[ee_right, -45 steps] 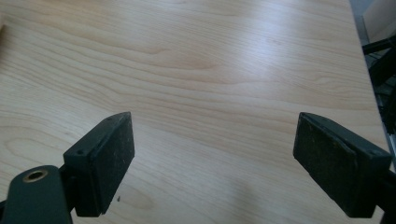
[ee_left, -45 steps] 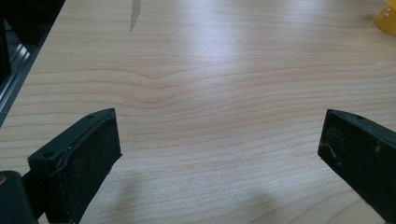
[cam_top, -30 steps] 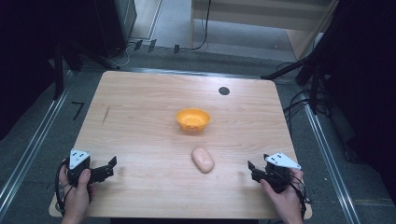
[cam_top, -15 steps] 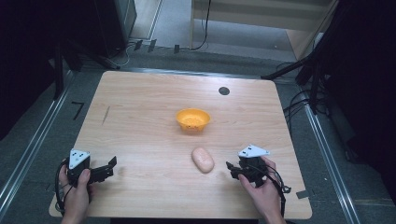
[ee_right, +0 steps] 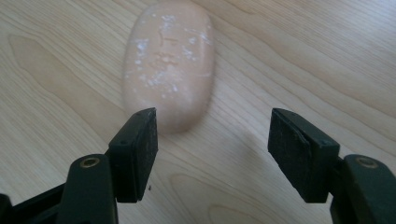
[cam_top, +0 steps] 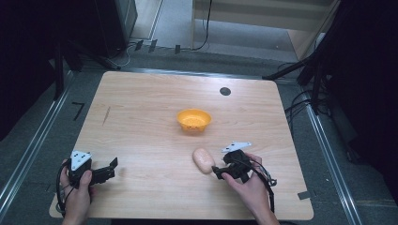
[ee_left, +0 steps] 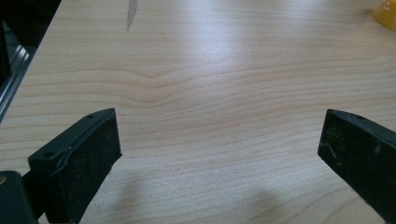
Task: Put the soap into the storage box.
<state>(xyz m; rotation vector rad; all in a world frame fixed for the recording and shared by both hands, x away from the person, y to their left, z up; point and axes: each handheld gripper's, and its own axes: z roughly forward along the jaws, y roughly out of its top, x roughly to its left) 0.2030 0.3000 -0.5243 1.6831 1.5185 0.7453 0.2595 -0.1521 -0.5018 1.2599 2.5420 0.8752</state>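
A pale pink oval bar of soap (cam_top: 203, 160) lies flat on the wooden table (cam_top: 141, 117), a little in front of a small orange bowl (cam_top: 194, 120). My right gripper (cam_top: 216, 170) is open just right of the soap, jaws pointing at it. In the right gripper view the soap (ee_right: 169, 60) lies just beyond the right gripper (ee_right: 212, 151), its near end by the left jaw; nothing is between the pads. My left gripper (cam_top: 111, 165) rests open at the table's front left corner. In the left gripper view its jaws stand wide over bare wood (ee_left: 210, 93).
A black round grommet (cam_top: 225, 91) sits near the table's far edge. A dark streak (cam_top: 107, 115) marks the wood at the left. The orange bowl's edge (ee_left: 386, 13) peeks in at the top right of the left gripper view. Cables and dark equipment surround the table on the floor.
My right gripper has moved left from the table's front right corner to right beside the soap. The left gripper, the soap and the bowl have stayed put.
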